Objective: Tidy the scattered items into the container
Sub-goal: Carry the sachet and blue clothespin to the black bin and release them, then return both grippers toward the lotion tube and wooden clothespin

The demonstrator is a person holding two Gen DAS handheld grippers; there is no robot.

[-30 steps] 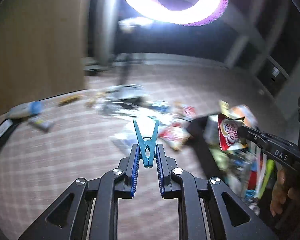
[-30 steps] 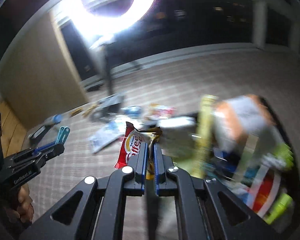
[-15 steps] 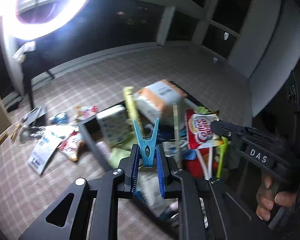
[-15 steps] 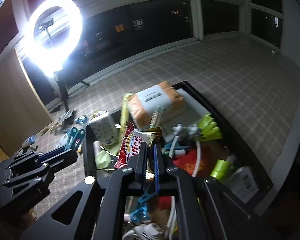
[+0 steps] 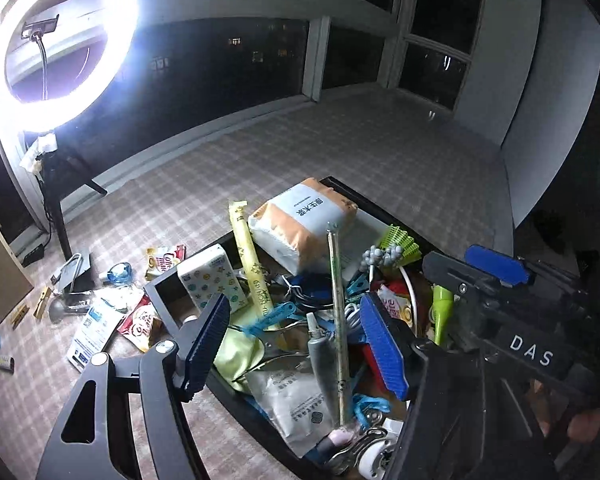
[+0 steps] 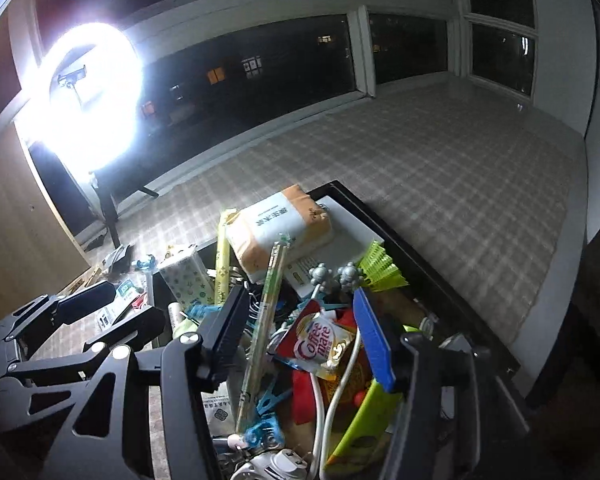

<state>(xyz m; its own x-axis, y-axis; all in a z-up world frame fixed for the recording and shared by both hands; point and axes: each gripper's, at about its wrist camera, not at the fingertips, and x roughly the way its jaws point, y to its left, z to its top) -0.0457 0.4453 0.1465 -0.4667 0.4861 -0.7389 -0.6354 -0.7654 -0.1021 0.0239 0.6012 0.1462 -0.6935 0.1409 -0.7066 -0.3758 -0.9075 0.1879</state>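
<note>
Bin (image 5: 384,216) is crammed to the rim; checked surface (image 5: 340,140) beyond lies open. Left claw (image 5: 296,344) and right claw (image 6: 300,336) both spread wide, holding nothing, above the bin. Sachet (image 6: 320,344) and peg (image 5: 274,318) lie inside; more sachets (image 5: 140,322) lie outside, left.

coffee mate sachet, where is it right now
In the right wrist view the Coffee mate sachet lies in the black container, between the open right gripper fingers.

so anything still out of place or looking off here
Yes: the container is heaped, with a long green stick lying tilted across the pile. Several items still lie on the floor beside it: Coffee-mate sachets, a leaflet and wooden pegs.
</note>
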